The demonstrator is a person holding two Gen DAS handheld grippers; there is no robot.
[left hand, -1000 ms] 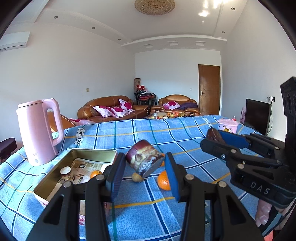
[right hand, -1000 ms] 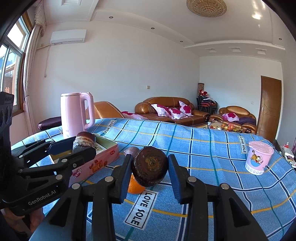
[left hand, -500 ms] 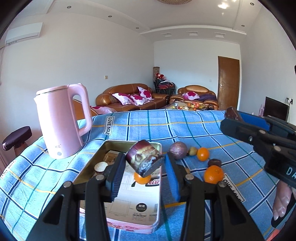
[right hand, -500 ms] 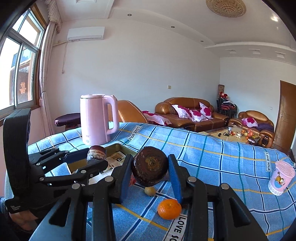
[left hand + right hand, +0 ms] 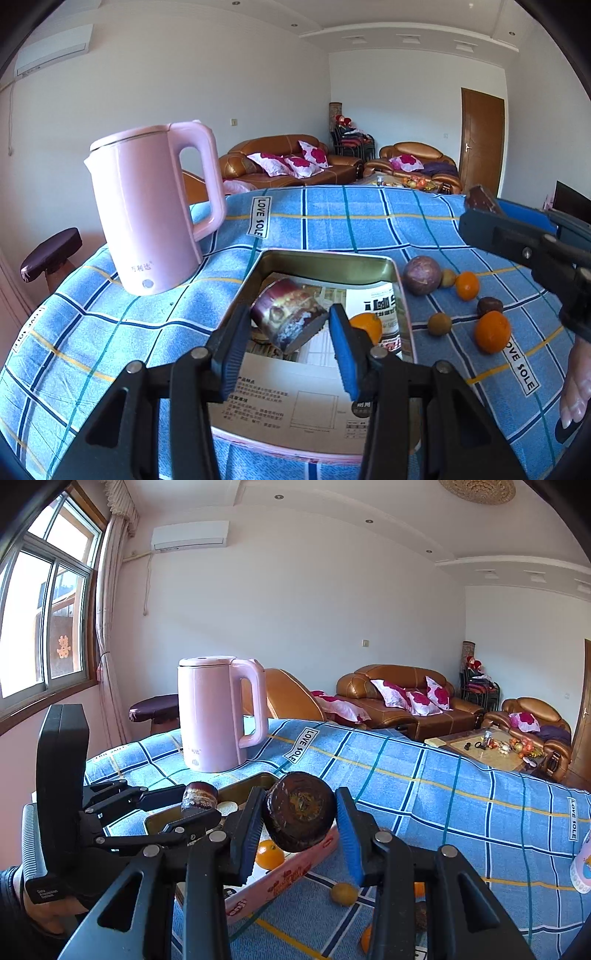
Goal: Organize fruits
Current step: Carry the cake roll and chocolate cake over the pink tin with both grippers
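My left gripper (image 5: 286, 341) is shut on a dark brown cut fruit piece (image 5: 290, 318) and holds it above the open metal tin (image 5: 325, 258), which is lined with printed paper and holds an orange (image 5: 365, 326). My right gripper (image 5: 299, 832) is shut on a round dark brown fruit (image 5: 300, 816) above the tin's right edge (image 5: 288, 877). The left gripper also shows in the right wrist view (image 5: 192, 808). Loose on the blue checked cloth, right of the tin, lie a purple passion fruit (image 5: 422, 275), oranges (image 5: 491, 331) and small brown fruits (image 5: 439, 324).
A pink kettle (image 5: 147, 210) stands on the cloth left of and behind the tin. A pink printed cup (image 5: 581, 867) sits at the far right. The right gripper crosses the right side of the left wrist view (image 5: 524, 243). Sofas and a coffee table stand beyond.
Both grippers have swung left with their fruit. The left one now hangs over the tin instead of beside it, and the right one has come over the tin's right edge.
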